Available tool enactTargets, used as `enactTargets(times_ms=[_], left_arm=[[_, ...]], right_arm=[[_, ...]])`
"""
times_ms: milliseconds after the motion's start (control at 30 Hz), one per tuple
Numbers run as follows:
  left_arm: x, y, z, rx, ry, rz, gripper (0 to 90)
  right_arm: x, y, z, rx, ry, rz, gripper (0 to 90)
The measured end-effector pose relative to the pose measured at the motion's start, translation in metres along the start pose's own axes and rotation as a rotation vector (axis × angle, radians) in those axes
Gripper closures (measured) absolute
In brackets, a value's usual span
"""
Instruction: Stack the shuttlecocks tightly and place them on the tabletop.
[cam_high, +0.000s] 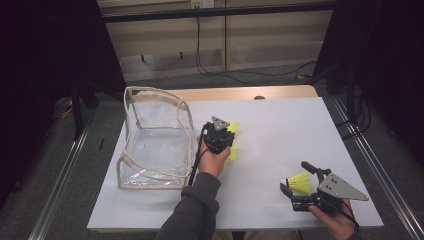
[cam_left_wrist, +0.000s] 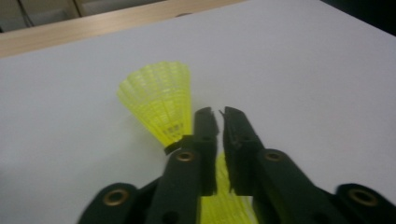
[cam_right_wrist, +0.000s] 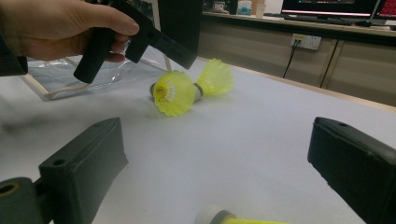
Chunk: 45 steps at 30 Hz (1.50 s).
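Two yellow shuttlecocks lie side by side mid-table, the far one (cam_high: 233, 125) (cam_left_wrist: 159, 100) (cam_right_wrist: 215, 77) and the near one (cam_high: 232, 153) (cam_left_wrist: 224, 203) (cam_right_wrist: 172, 92). My left gripper (cam_high: 226, 134) (cam_left_wrist: 220, 114) (cam_right_wrist: 187, 58) hovers just above them. Its jaws are shut to a thin slit with nothing between them. A third yellow shuttlecock (cam_high: 299, 182) (cam_right_wrist: 224, 217) with a white cork lies at the front right. It rests between the wide-open jaws of my right gripper (cam_high: 295, 176) (cam_right_wrist: 217, 135), and neither pad touches it.
A clear plastic bag with beige trim (cam_high: 155, 145) (cam_right_wrist: 70, 74) stands open at the left of the white table (cam_high: 280, 130). Beyond the table's wooden far edge (cam_high: 240, 93), cables run across the floor. Metal rails flank the table on both sides.
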<state>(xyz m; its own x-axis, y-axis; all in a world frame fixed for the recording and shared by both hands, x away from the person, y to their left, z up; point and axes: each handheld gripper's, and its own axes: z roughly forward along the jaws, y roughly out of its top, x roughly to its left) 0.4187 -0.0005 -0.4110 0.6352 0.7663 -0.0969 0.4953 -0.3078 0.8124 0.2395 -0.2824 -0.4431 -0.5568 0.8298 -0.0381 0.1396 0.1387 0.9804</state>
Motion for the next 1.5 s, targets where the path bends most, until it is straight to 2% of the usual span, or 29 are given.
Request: enactTargets(times_ms=[33, 300, 633, 800, 867, 967, 1133, 1267, 1400, 1500], left_arm=[[0.0, 0.0, -0.002, 0.002, -0.001, 0.006, 90.0], [-0.006, -0.003, -0.017, -0.009, -0.031, -0.023, 90.0], [-0.013, -0.024, -0.027, 0.02, -0.051, -0.039, 90.0], [-0.016, -0.031, -0.032, 0.021, -0.036, -0.016, 90.0], [-0.017, -0.032, -0.032, 0.023, -0.031, 0.0, 90.0], [-0.019, -0.035, -0.032, 0.014, -0.028, -0.014, 90.0], [-0.02, -0.043, -0.033, 0.037, -0.012, -0.013, 90.0], [-0.02, -0.05, -0.031, 0.025, -0.018, -0.041, 90.0], [-0.017, -0.048, -0.026, -0.001, -0.01, -0.048, 89.2], [-0.015, -0.045, -0.021, 0.002, -0.001, -0.057, 89.2]], right_arm=[[0.0, 0.0, 0.0, 0.0, 0.0, 0.001, 3.3], [0.0, 0.0, 0.0, -0.001, -0.001, -0.001, 3.3], [0.001, 0.0, 0.0, -0.003, 0.0, -0.003, 3.3], [0.001, 0.0, 0.0, -0.001, -0.001, 0.001, 3.3], [0.001, 0.0, 0.0, 0.001, -0.004, -0.001, 3.3], [0.002, 0.001, 0.0, -0.002, -0.003, -0.008, 3.3], [0.001, 0.0, 0.001, 0.003, -0.002, -0.001, 3.3], [0.002, 0.0, 0.001, 0.005, 0.004, 0.001, 3.3], [0.002, 0.0, 0.001, 0.004, 0.002, 0.0, 3.3], [0.001, -0.001, 0.001, 0.007, 0.002, -0.002, 3.3]])
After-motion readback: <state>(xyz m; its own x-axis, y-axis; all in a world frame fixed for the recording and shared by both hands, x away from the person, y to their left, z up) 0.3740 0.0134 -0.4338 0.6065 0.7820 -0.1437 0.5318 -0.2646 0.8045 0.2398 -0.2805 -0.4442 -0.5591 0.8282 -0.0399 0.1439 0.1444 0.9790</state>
